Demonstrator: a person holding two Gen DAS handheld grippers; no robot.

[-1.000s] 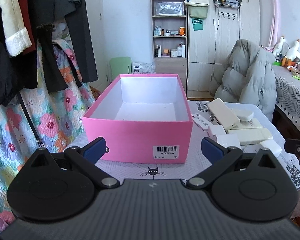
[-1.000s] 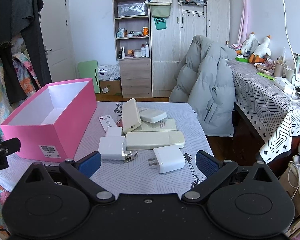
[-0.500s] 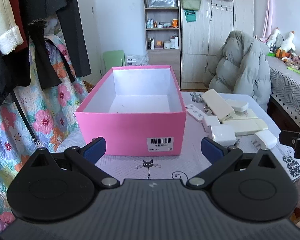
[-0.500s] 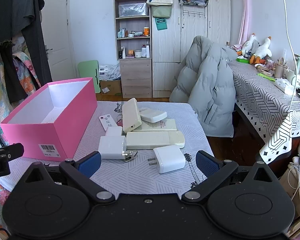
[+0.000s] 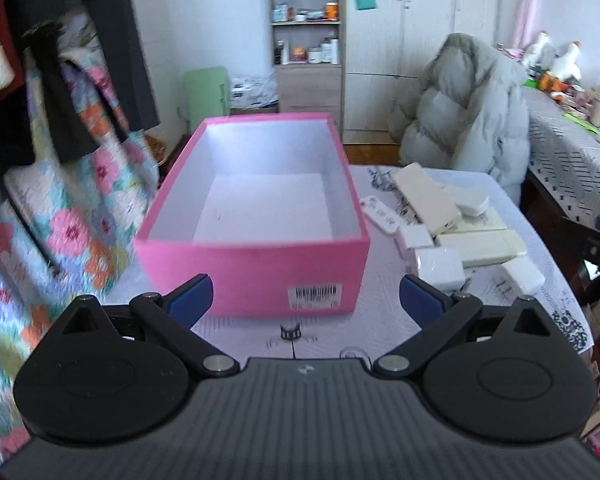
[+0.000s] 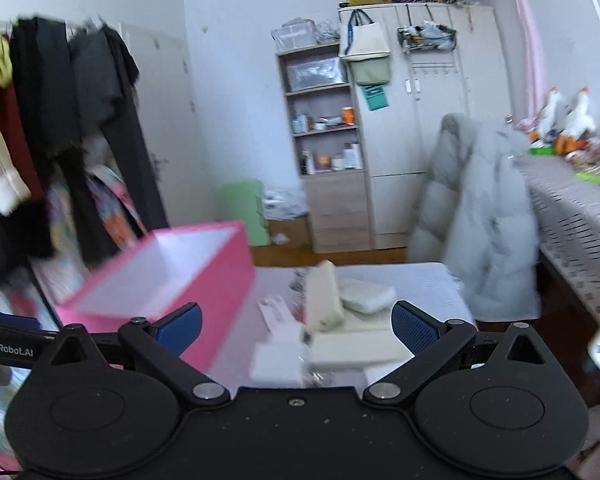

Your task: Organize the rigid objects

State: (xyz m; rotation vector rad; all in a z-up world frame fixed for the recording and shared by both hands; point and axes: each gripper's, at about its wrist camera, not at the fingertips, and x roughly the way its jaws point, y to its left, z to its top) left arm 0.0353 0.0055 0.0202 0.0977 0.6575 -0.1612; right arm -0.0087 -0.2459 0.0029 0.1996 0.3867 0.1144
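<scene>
We hover both tools, left (image 5: 303,299) and right (image 6: 296,326), spread wide and empty: box (image 5: 256,224) bare, chargers (image 5: 438,266) beside it on the table, first pick next

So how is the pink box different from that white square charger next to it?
The pink box is much bigger than the white square charger. The box is bright pink with a barcode sticker on its front; the charger is plain white. The box is open on top and hollow with nothing inside, while the charger is a solid little block. Both sit on the same table, apart from each other, and neither is held.
</scene>
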